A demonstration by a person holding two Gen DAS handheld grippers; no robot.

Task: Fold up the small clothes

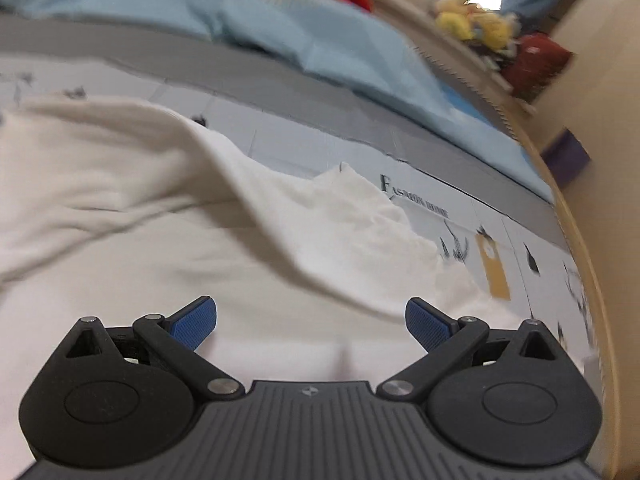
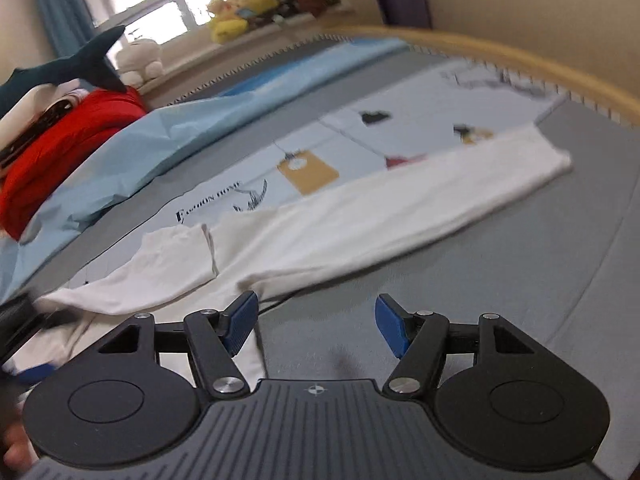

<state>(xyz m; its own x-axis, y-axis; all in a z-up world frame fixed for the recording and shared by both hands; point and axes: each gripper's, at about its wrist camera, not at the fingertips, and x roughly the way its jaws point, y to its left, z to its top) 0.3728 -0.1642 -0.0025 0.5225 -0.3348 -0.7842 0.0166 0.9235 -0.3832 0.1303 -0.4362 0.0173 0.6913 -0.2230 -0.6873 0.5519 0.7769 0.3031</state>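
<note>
Left tongs [image 1: 311, 322]: jaws spread wide, nothing between the blue pads; they hang just over my white garment [image 1: 160, 220], which fills the view ahead of them and under them.
Right tongs [image 2: 316, 326]: jaws standing apart too, empty; the left pad sits at the garment's near edge [image 2: 256, 292], the right pad over bare grey bed cover [image 2: 520, 280].
White garment: lies on the bed, a long band running from my right tongs away to the far right [image 2: 400, 208], with a sleeve-like flap [image 2: 168, 268] folded over to the left of them.
Printed sheet [image 2: 400, 128]: beyond the garment, under its far edge.
Blue cloth [image 2: 192, 128]: farther out still, and the red bundle [image 2: 60, 148] past it to the left.
Risk, double grab: if I close low I may pinch bed cover along with the hem, and the fold drags.
Risk, one layer only: the near edge looks layered; catching just the top ply would pull the fold open.
Risk, uneven lift: my tongs sit at different spots, so raising one faster could skew the band.
Risk, blur: the left view is smeared, so I cannot judge exactly which ridge lies beneath it.
</note>
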